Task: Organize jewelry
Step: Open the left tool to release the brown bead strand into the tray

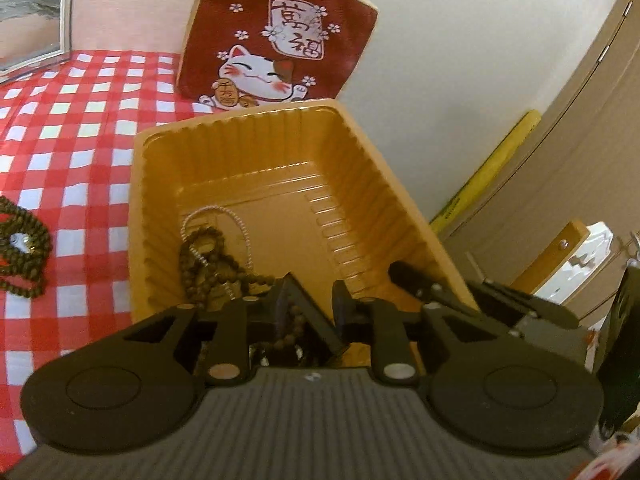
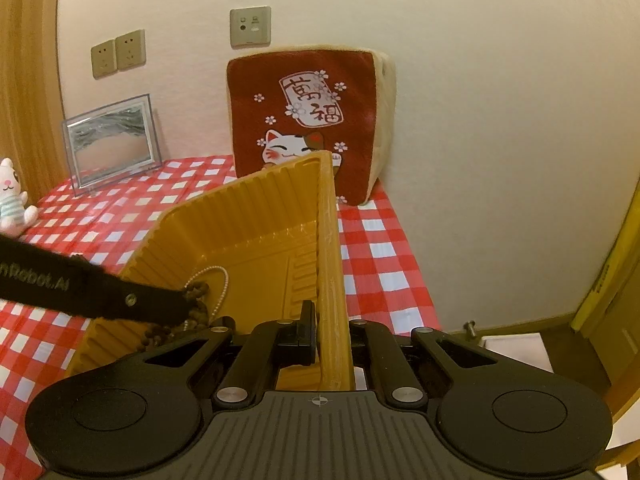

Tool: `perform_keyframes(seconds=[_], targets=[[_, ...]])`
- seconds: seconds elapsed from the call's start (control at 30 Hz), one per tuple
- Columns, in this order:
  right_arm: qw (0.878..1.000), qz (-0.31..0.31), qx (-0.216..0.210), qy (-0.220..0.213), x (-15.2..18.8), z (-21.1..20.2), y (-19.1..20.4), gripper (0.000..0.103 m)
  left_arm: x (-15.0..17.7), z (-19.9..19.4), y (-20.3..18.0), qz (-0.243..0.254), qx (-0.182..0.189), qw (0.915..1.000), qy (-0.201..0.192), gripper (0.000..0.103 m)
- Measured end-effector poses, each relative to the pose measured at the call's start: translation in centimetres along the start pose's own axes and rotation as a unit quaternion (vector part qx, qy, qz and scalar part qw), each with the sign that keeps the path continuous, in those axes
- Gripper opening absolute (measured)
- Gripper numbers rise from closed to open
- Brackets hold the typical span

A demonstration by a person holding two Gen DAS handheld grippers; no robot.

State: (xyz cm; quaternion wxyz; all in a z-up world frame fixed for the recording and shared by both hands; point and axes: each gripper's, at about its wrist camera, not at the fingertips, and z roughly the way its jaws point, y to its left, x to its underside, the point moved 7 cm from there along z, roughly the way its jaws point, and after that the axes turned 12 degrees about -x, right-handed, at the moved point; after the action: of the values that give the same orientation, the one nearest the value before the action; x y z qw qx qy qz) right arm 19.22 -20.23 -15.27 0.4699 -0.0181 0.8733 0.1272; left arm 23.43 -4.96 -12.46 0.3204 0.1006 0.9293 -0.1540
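Note:
A gold ribbed plastic tray [image 1: 256, 152] sits on the red checked tablecloth. Inside it lie a brown bead string [image 1: 208, 264] and a thin pearl chain [image 1: 240, 224]. My left gripper [image 1: 310, 300] hangs over the tray's near end, jaws apart, with brown beads draped below its fingers. My right gripper [image 2: 330, 328] is shut on the tray's right wall [image 2: 330, 240]. In the right wrist view the left gripper's finger [image 2: 120, 300] reaches into the tray at the beads [image 2: 196, 304]. Another dark bead string [image 1: 20, 248] lies on the cloth to the left.
A red lucky-cat cushion [image 1: 280, 36] leans on the wall behind the tray. A framed picture [image 2: 112, 144] stands at the back left, a small plush toy [image 2: 12, 200] at the far left. The table edge runs right of the tray, with wooden furniture [image 1: 560, 256] beyond.

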Motion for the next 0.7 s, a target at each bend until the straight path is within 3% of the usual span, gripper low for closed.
perform_keyframes(seconds=[0.2, 0.37, 0.7], targets=[[1.000, 0.002, 0.000, 0.003, 0.1, 0.1, -0.1, 0.005, 0.7, -1.4, 1.7, 0.002, -0.034, 0.9994, -0.011, 0.022], [1.000, 0.001, 0.000, 0.003, 0.0, 0.1, -0.1, 0.005, 1.5, -2.8, 4.2, 0.006, -0.083, 0.9962, -0.022, 0.024], [1.000, -0.002, 0.001, 0.002, 0.0, 0.0, 0.0, 0.005, 4.2, -4.8, 10.7, -0.034, -0.163, 0.9859, -0.018, 0.025]])
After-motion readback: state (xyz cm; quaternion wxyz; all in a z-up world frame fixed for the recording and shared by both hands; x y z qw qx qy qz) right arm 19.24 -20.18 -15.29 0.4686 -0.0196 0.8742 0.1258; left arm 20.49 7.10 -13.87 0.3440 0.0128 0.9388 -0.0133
